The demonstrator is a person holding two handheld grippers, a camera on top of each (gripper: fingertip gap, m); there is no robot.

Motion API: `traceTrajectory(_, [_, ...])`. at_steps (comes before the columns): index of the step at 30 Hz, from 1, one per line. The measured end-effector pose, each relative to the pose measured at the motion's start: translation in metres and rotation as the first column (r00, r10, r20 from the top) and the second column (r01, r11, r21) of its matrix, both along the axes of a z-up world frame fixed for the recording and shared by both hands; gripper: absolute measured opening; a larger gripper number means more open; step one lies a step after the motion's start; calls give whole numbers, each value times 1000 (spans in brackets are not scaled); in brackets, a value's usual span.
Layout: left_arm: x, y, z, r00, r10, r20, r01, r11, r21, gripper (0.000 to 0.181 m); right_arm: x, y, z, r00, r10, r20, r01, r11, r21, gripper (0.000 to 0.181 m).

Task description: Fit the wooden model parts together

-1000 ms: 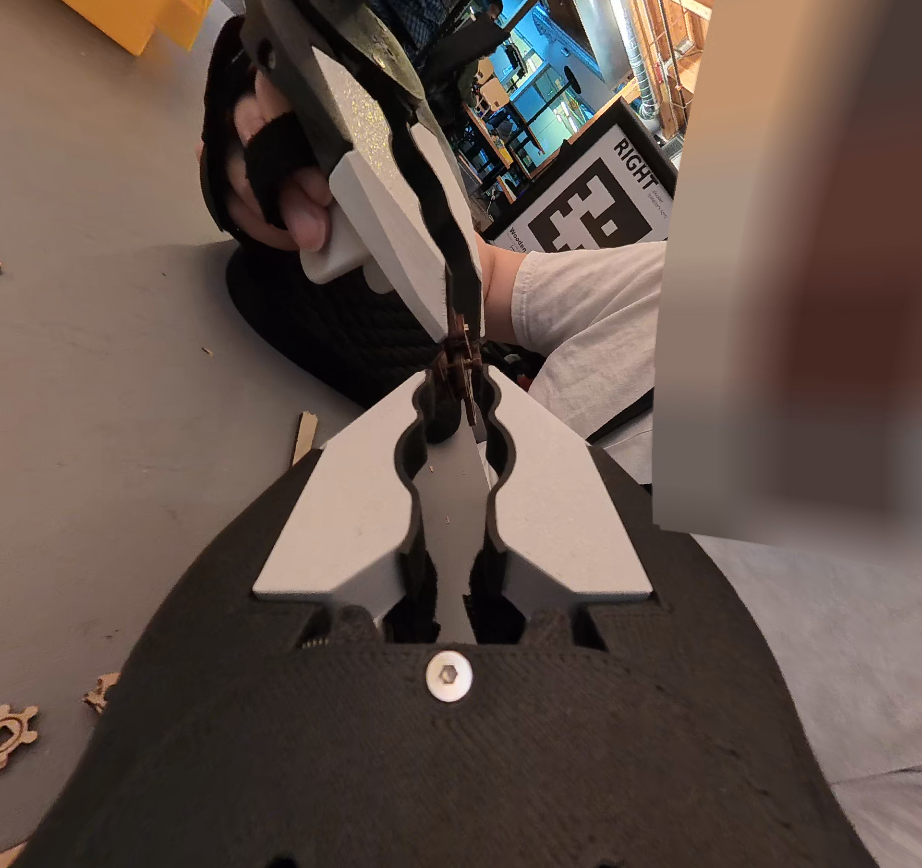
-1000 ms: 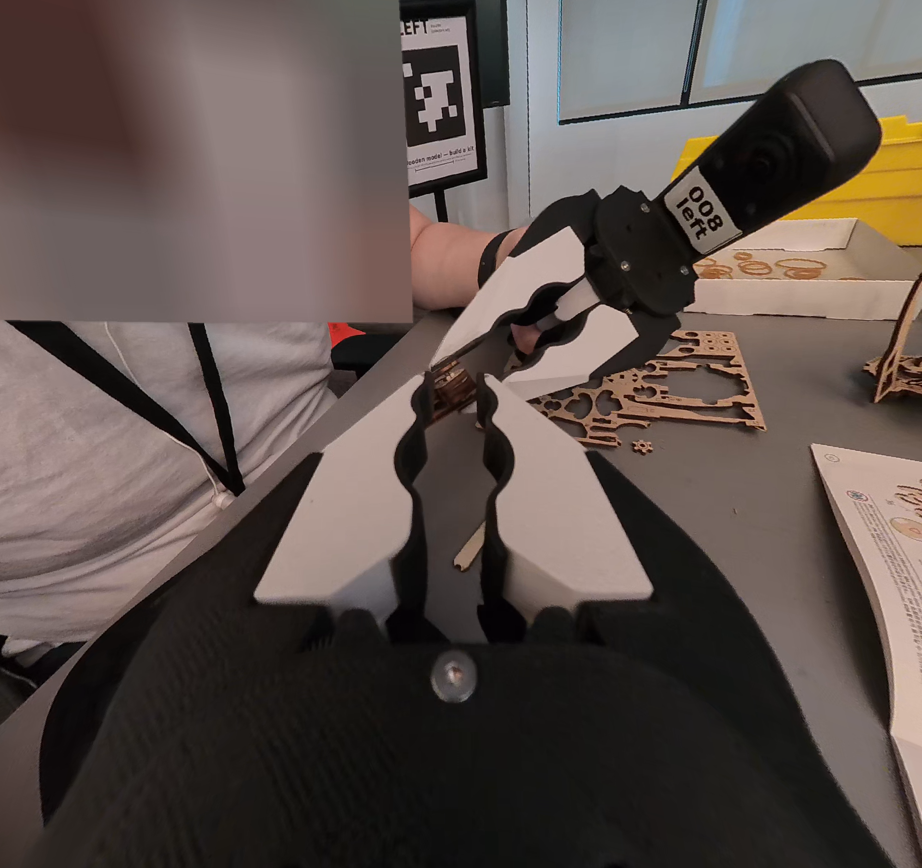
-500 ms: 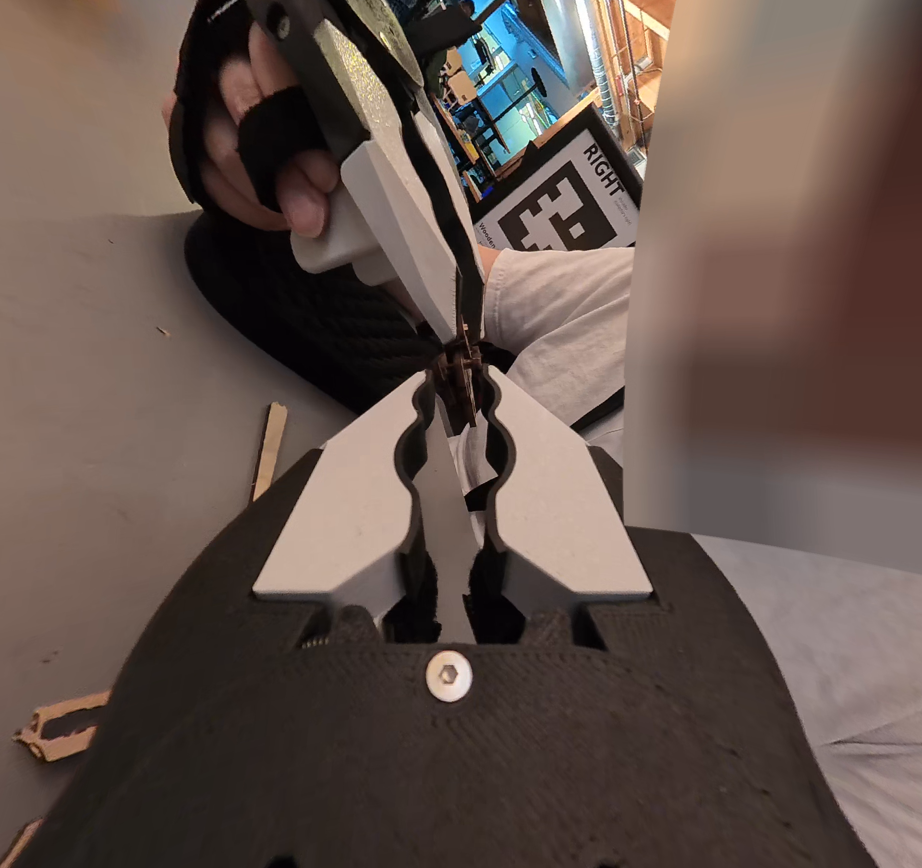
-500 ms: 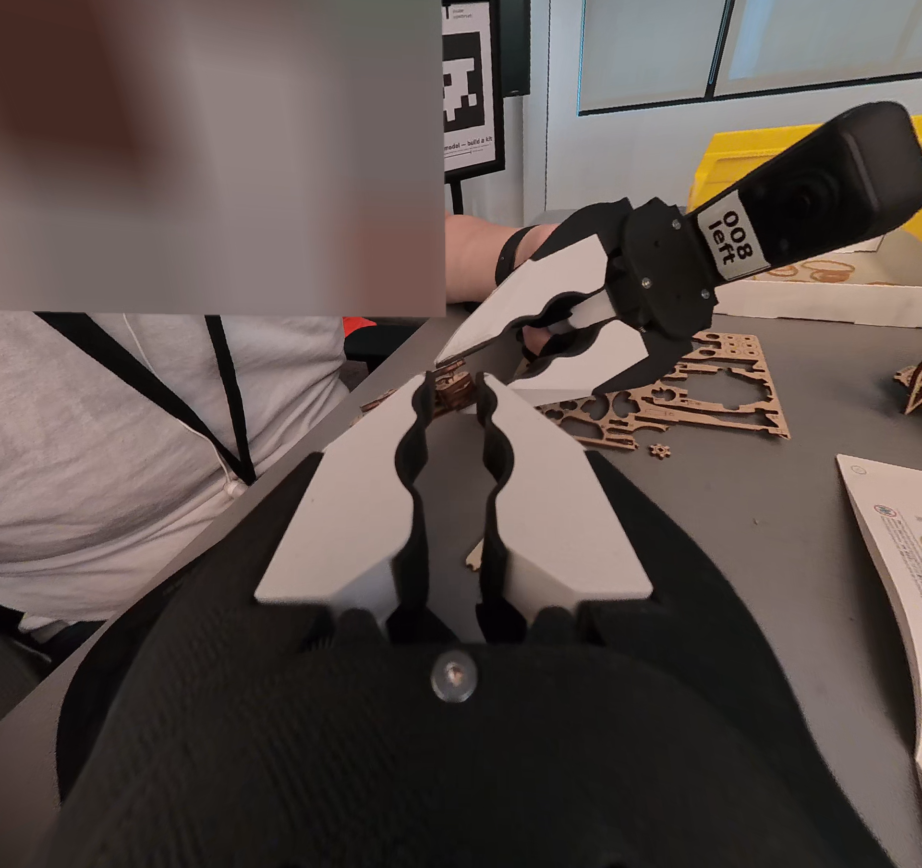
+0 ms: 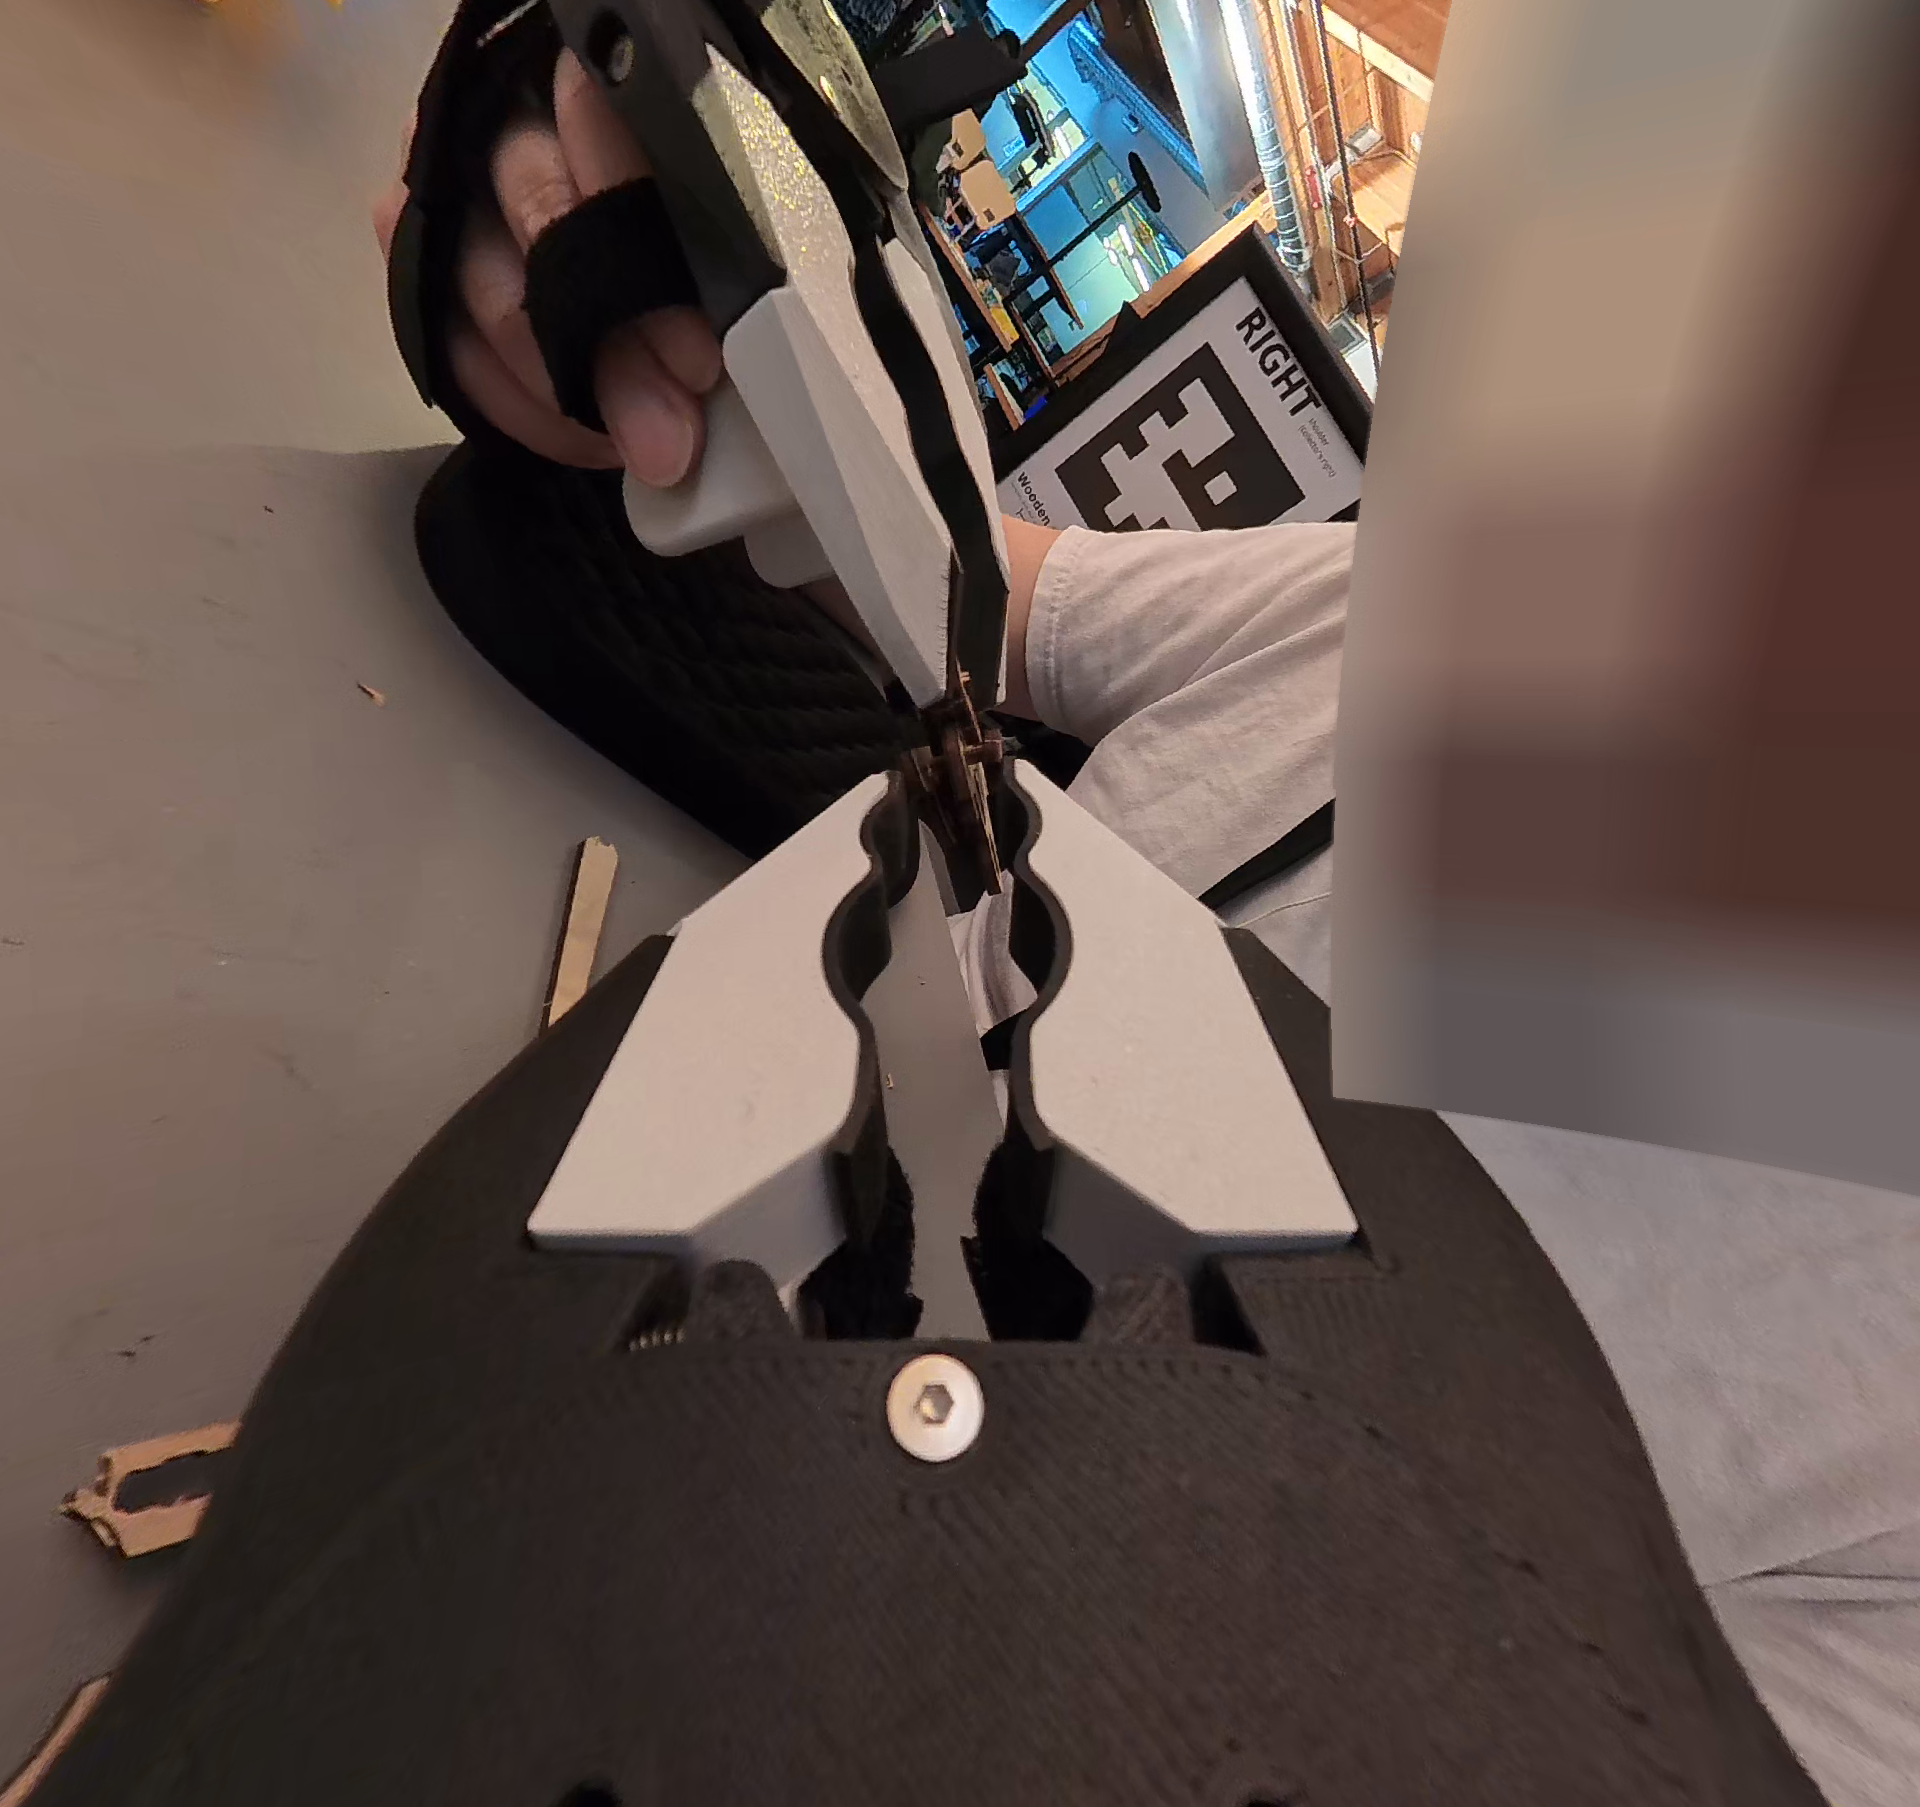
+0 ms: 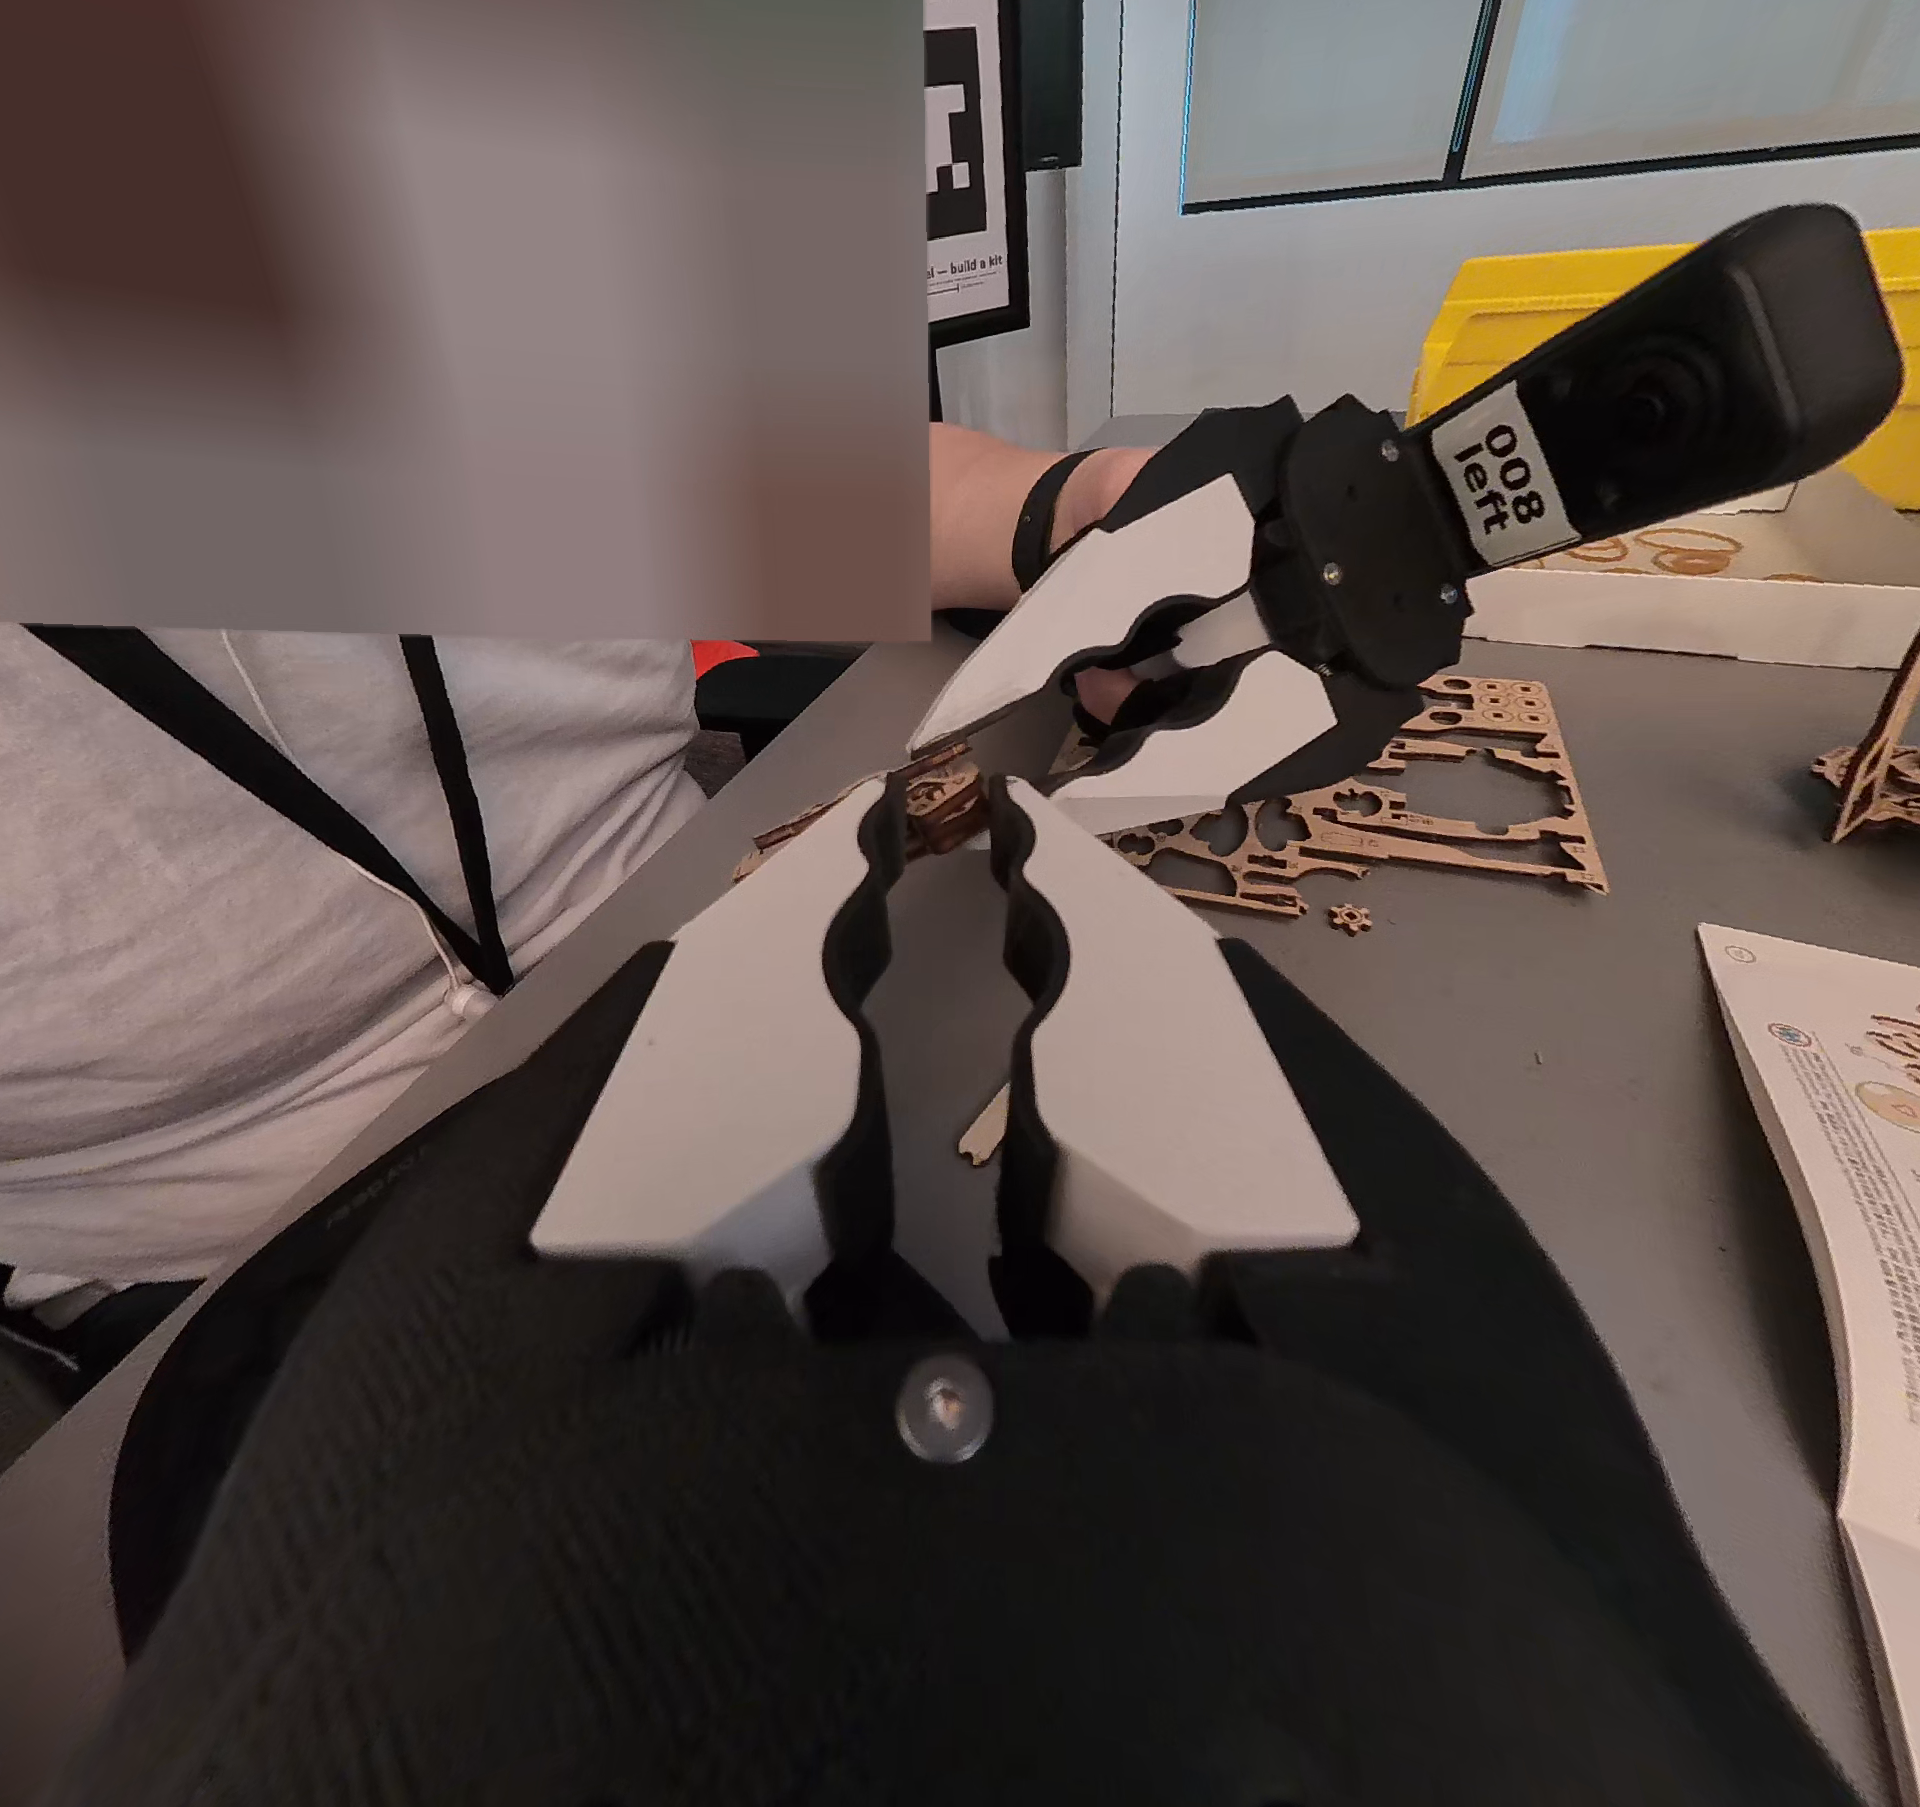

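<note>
Both grippers meet tip to tip above the near table edge [image 6: 644,936]. The right gripper [image 6: 940,807] is clenched on the small wooden assembly [image 6: 943,812]; the left gripper [image 5: 951,791] pinches the same cluster from the other side. A skewed push could snap a tab or pop it free. Beyond lie the punched-out sheet [image 6: 1382,822] and the booklet [image 6: 1860,1134].

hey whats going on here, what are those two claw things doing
A person holds a two-finger gripper in each hand and is joining small wooden model parts. The left gripper and the right gripper meet tip to tip above the grey table, both pinching the same little wooden assembly. A punched-out wooden parts sheet and an instruction booklet lie on the table beside them. Whether the parts have seated yet, I cannot tell.
</note>
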State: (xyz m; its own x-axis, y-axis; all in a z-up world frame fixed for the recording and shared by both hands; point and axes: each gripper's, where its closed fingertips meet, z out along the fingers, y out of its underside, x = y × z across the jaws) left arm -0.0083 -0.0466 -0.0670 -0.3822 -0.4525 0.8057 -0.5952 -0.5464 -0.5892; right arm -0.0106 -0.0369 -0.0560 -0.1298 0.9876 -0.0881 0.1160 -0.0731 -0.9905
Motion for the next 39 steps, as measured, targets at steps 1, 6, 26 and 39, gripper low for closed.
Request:
traceTrajectory(1, [0, 0, 0, 1000, 2, 0, -2, 1000, -3, 15, 0, 1, 0, 1000, -3, -3, 3, 1000, 1, 13])
traceTrajectory(6, [1, 7, 3, 999, 44, 21, -44, 998, 44, 15, -1, 12, 6, 997, -64, -36, 63, 998, -32, 27])
traceTrajectory(26, [11, 51, 13, 910, 266, 317, -412, 652, 636, 16, 0, 43, -1, 964, -250, 87, 260, 956, -134, 24])
traceTrajectory(39, [8, 48, 20, 892, 205, 403, -445, 556, 702, 25, 4, 46, 1, 943, -320, 94, 312, 946, 89, 14])
